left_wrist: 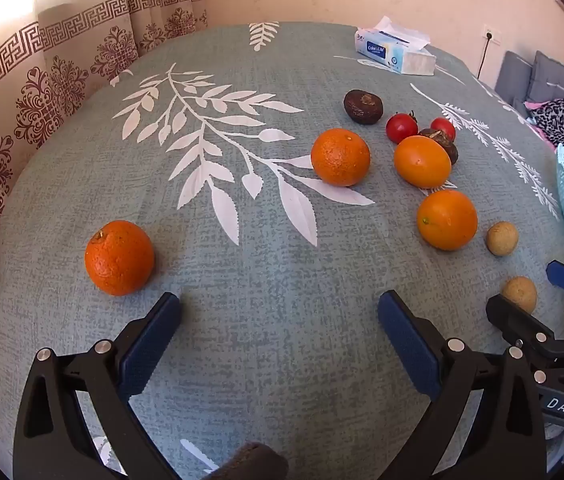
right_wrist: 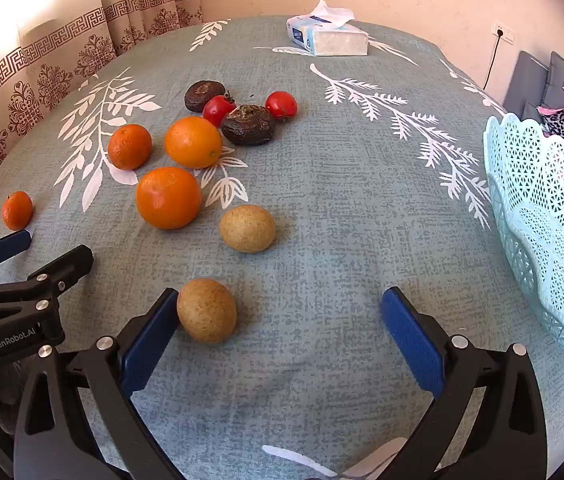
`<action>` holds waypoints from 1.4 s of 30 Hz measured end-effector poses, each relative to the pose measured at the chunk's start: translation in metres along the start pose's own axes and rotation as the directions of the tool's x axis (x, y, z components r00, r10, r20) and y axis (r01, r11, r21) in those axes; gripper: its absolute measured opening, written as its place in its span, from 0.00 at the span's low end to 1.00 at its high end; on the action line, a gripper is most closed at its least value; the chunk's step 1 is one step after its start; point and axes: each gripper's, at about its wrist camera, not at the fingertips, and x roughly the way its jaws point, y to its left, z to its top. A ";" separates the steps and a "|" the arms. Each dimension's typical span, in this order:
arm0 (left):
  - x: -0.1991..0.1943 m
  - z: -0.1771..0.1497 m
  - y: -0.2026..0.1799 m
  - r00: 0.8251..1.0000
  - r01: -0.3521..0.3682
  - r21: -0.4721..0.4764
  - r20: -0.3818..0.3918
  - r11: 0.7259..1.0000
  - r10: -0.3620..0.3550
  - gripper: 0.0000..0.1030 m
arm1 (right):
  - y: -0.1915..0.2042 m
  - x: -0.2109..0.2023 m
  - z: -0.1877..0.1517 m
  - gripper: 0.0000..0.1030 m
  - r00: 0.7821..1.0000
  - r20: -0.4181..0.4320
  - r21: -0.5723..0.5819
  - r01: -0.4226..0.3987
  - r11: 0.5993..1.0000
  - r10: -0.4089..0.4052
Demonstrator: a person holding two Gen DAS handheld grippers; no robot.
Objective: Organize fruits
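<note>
Several oranges lie on the leaf-print tablecloth: one alone at the left point(left_wrist: 119, 258), the others point(right_wrist: 168, 198) grouped with two red tomatoes point(right_wrist: 217, 110) and two dark brown fruits point(right_wrist: 247, 124). Two tan round fruits sit nearer: one point(right_wrist: 247, 228) apart, the other point(right_wrist: 206, 310) between my right gripper's fingers, close against the left pad. My right gripper point(right_wrist: 280, 300) is open and does not press on it. My left gripper point(left_wrist: 279, 304) is open over bare cloth, with the lone orange just off its left finger. A pale blue lattice basket point(right_wrist: 550, 220) stands at the right.
A tissue box point(right_wrist: 328, 36) sits at the table's far side. Patterned curtains point(left_wrist: 41, 92) hang along the left, and a grey sofa with dark clothing point(left_wrist: 562, 92) lies beyond the right edge. Both grippers are side by side at the near edge.
</note>
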 end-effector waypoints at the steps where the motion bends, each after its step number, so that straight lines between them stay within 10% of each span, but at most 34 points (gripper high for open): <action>1: 0.000 0.000 0.000 1.000 -0.001 0.001 0.001 1.000 0.001 0.95 | 0.000 0.000 0.000 0.98 1.000 0.000 0.000 0.000 1.000 0.000; 42: 0.000 -0.001 -0.001 1.000 0.002 0.014 -0.016 1.000 -0.001 0.95 | -0.002 0.003 0.002 0.98 0.999 -0.013 -0.022 -0.039 0.999 0.039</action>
